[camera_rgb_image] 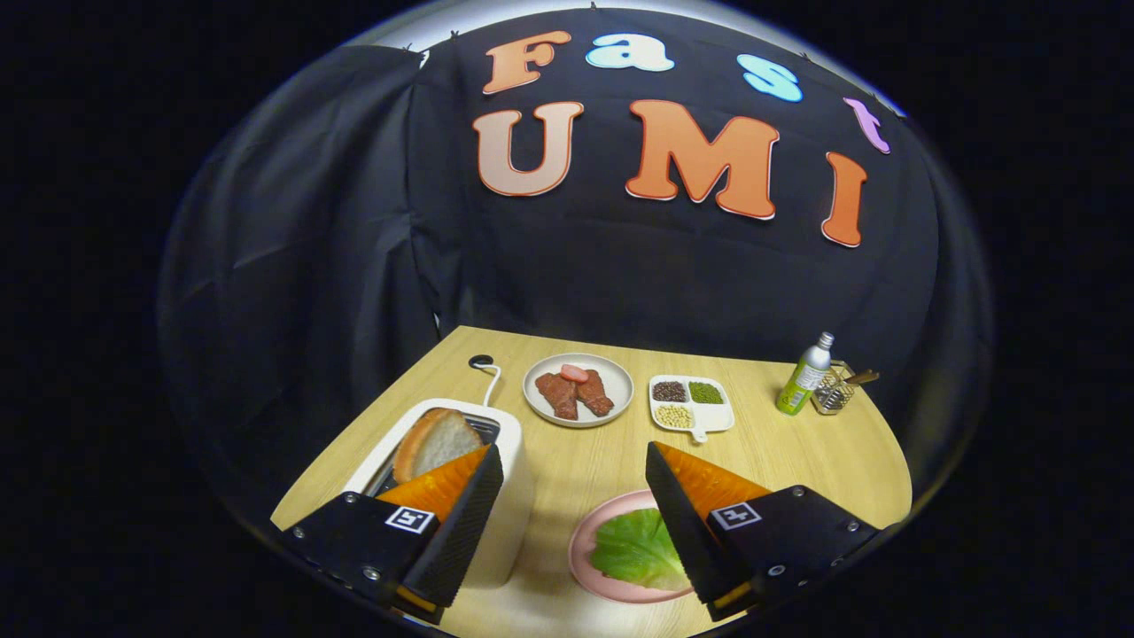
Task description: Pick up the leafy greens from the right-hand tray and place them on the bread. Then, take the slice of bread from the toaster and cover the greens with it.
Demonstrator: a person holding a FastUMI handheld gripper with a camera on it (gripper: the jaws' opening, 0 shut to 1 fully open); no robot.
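A green lettuce leaf (pixel 633 548) lies on a pink plate (pixel 580 540) low between my fingers, and the right finger covers its right part. I cannot tell whether bread lies under it. A white toaster (pixel 511 523) stands at the left, partly behind my left finger. A slice of bread (pixel 436 441) sticks up out of its slot, just past that fingertip. My gripper (pixel 571 450) hovers open above the table, with nothing between its fingers.
Farther back on the wooden table (pixel 797 461) are a white plate (pixel 534 394) with meat slices (pixel 576 392), a white compartment dish (pixel 716 418) of beans, a green bottle (pixel 804 377) and a wire basket (pixel 834 394). The toaster's cable (pixel 490 381) runs to the back.
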